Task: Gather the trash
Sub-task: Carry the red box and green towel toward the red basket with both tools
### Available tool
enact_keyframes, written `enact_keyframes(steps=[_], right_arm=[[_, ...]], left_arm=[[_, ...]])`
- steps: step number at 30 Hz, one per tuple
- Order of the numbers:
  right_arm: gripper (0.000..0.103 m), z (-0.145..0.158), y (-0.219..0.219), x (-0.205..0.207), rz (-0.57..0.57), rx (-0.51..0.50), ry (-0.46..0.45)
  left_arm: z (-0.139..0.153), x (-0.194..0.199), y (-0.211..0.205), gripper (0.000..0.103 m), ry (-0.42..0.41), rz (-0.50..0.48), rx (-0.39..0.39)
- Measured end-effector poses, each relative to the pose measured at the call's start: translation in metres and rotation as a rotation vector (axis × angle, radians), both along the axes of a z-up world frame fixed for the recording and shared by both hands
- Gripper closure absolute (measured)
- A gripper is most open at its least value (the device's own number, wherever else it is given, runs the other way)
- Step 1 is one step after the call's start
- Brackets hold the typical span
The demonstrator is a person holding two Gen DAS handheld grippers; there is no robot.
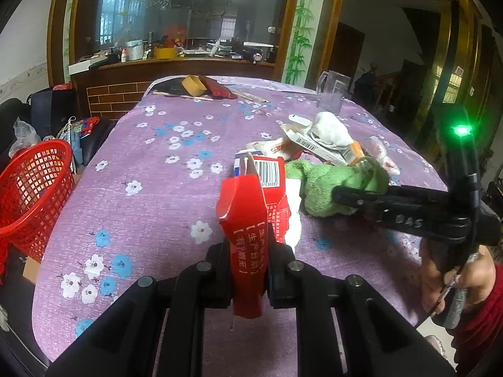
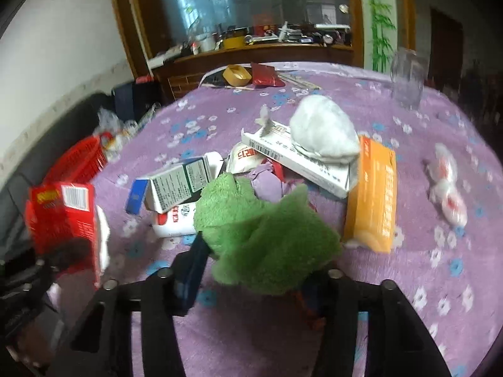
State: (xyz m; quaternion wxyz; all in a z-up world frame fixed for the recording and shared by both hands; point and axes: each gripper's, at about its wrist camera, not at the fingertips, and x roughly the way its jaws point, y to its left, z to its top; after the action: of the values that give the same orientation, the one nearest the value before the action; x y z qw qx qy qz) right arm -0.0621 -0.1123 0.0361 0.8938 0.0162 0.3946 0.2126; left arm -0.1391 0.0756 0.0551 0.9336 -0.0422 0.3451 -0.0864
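- Your left gripper [image 1: 248, 270] is clamped on a red carton [image 1: 251, 220]: flattened and creased, white barcode panel at its far end, white Chinese print on the near flap, held up over the table [image 1: 141, 220].
- Your right gripper [image 2: 251, 270] is closed on a green cloth [image 2: 267, 235], fuzzy and bunched, at the near edge of the trash pile.
- The pile holds a white wad [image 2: 323, 132] on a long white box [image 2: 298, 160], with an orange box [image 2: 371, 194] just beside it.
- A red basket [image 1: 31, 188] sits off the table's left edge.
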Motion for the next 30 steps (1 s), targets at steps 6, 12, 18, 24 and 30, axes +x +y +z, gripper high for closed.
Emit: enact_keyframes(steps=[6, 12, 18, 24, 30], right_arm=[[0.062, 0.02, -0.019, -0.026, -0.02, 0.075, -0.046], [0.067, 0.037, -0.031, -0.047, -0.045, 0.088, -0.111], [0.069, 0.057, -0.044, -0.059, -0.069, 0.116, -0.162], [0.07, 0.072, -0.052, -0.068, -0.076, 0.145, -0.187], [0.071, 0.08, -0.05, -0.072, -0.071, 0.153, -0.203]], left_arm=[[0.006, -0.003, -0.008, 0.089, -0.022, -0.008, 0.017], [0.014, -0.004, -0.015, 0.089, -0.041, -0.02, 0.028], [0.022, -0.006, -0.019, 0.089, -0.061, -0.022, 0.038], [0.03, -0.009, -0.021, 0.089, -0.082, -0.024, 0.046], [0.036, -0.008, -0.022, 0.089, -0.1, -0.022, 0.053]])
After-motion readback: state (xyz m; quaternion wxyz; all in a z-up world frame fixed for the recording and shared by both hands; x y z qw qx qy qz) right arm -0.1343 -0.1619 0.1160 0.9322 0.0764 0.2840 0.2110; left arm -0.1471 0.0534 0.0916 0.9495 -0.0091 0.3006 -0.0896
